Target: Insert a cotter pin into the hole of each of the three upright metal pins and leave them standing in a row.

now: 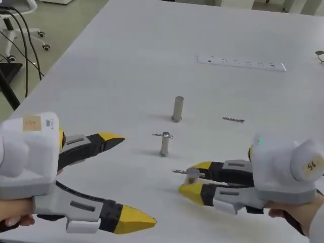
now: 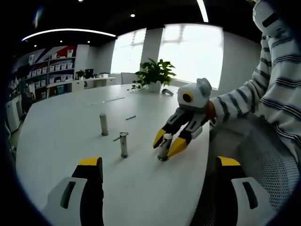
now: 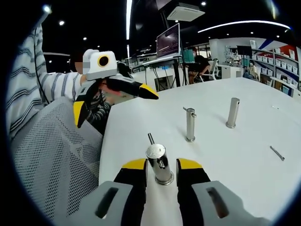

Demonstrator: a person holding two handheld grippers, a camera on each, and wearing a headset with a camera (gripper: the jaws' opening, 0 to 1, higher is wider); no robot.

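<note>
right gripper view: my right gripper [image 3: 161, 165] clamps the near pin [image 3: 156, 153], steadying it upright with its cotter [image 3: 150, 138] in; left gripper [image 1: 136, 178] gapes wide, empty.

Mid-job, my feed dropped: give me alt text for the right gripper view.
The right tongs clamp the nearest upright metal pin, which has a cotter pin through its top, on the white table. Beyond stand a middle pin, likewise fitted, and a far pin without one; a loose cotter pin lies at right.
</note>
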